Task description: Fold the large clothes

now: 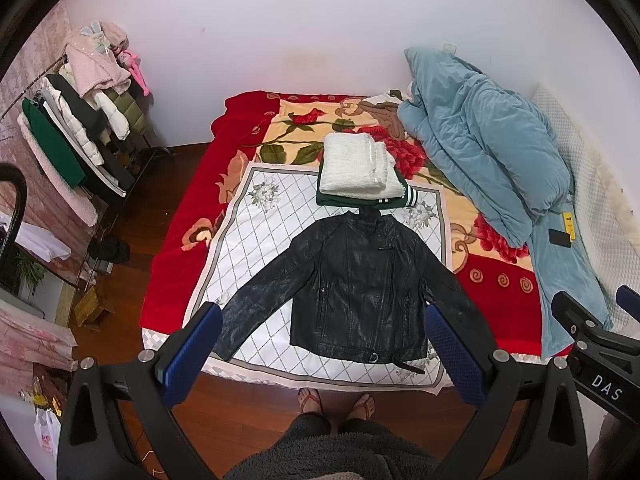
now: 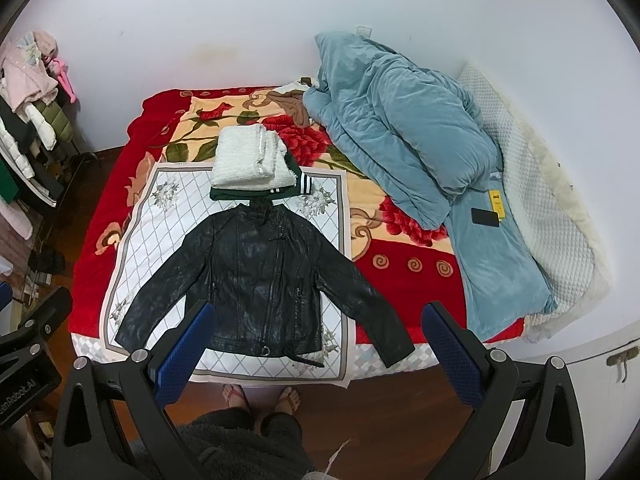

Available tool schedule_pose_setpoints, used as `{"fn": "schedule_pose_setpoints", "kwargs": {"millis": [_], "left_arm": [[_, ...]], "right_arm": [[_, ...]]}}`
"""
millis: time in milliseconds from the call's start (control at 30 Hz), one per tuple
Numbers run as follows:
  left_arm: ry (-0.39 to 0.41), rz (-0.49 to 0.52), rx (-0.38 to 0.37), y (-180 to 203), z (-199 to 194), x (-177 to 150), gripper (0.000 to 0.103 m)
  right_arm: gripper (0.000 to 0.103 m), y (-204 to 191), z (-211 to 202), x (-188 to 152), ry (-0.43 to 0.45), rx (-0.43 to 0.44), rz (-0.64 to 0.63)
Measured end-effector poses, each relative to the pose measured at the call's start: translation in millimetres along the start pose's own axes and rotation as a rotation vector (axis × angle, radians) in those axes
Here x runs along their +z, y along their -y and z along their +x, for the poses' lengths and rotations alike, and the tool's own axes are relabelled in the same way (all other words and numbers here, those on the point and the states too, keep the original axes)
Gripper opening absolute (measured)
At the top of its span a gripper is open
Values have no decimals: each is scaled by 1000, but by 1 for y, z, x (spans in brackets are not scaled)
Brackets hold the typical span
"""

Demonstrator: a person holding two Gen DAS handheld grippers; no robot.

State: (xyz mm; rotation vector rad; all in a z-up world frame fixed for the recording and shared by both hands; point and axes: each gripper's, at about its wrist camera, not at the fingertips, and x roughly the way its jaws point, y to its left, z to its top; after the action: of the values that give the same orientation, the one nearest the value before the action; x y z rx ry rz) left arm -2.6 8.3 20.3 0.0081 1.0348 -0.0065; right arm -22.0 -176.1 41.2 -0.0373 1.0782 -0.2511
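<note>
My two views are evenly and softly lit, with no hard shadows on the bed (image 1: 180, 240). Glare sheens the black jacket (image 1: 352, 280). Fisheye bending curves the wall (image 2: 240, 20), and black vignette fills every corner. The centre is sharp; the edges smear slightly.

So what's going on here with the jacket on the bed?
A person stands at the foot of the bed holding a gripper in each hand. The left gripper and the right gripper are both open, held above the near edge and touching nothing. A black leather jacket lies flat and face up with its sleeves spread, not yet folded. Behind its collar sits a stack of folded clothes, white on top of green. A blue quilt is bunched along the right side.
</note>
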Motion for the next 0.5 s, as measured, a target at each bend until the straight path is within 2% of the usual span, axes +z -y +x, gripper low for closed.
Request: {"fn": "schedule_pose_setpoints", "kwargs": {"millis": [500], "left_arm": [[1, 2, -1, -1, 1, -1, 103]], "right_arm": [[103, -4, 1, 8, 7, -2, -6]]}}
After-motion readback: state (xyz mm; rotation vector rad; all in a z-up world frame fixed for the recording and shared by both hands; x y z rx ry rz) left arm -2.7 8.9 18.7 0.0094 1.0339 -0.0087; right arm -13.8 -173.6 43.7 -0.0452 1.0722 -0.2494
